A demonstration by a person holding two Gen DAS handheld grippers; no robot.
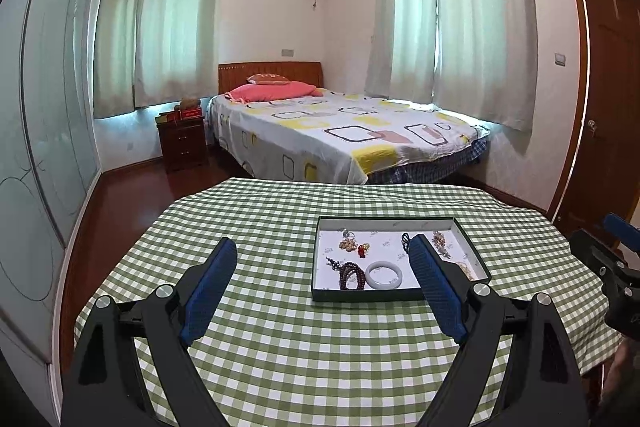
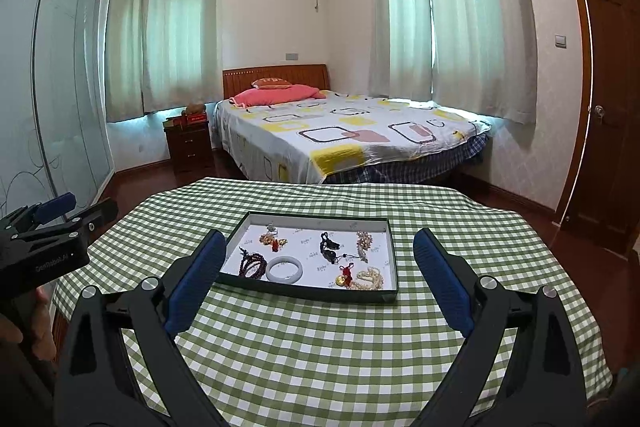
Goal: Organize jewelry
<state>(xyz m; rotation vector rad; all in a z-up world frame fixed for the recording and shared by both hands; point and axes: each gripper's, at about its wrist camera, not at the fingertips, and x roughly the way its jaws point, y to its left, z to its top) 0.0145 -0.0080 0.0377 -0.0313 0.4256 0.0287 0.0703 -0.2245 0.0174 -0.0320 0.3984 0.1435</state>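
Both sets of tongs released, empty: left gripper (image 1: 322, 259), right gripper (image 2: 320, 251) above tablecloth (image 2: 304, 347); jewelry tray (image 2: 308, 293) untouched.

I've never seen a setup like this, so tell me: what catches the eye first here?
Probably the tray of jewelry on the green checked tablecloth, with a pale bangle and dark beads near its front edge. Then the blue-padded left gripper and right gripper, both open and empty. Behind stands a bed with a patterned sheet.
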